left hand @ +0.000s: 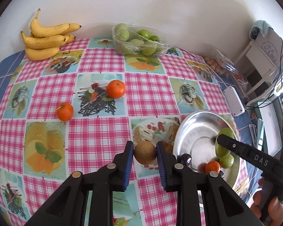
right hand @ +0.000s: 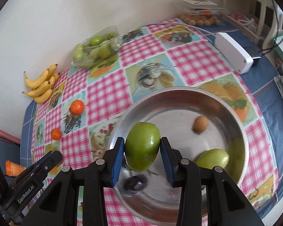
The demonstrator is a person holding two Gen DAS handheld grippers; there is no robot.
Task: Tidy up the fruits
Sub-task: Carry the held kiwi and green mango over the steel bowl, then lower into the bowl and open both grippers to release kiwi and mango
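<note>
My left gripper (left hand: 144, 150) is shut on a round brown fruit (left hand: 145, 155), held above the tablecloth just left of a steel bowl (left hand: 198, 130). Over the bowl (right hand: 179, 109), my right gripper (right hand: 142, 143) is shut on a large green fruit (right hand: 142, 150). Inside the bowl lie a second green fruit (right hand: 212, 159), a small brown fruit (right hand: 200, 123), a dark fruit (right hand: 134, 184) and a small orange (left hand: 212, 166). Two tangerines (left hand: 116, 89) (left hand: 64, 111) sit loose on the checked cloth. The left gripper's tip (right hand: 54, 156) shows at the lower left of the right wrist view.
Bananas (left hand: 45, 37) lie by the wall at the back left. A clear tray of green fruits (left hand: 139, 39) stands at the back middle. A bag of small brown fruits (left hand: 217, 64) and a white box (left hand: 234, 101) sit along the right edge.
</note>
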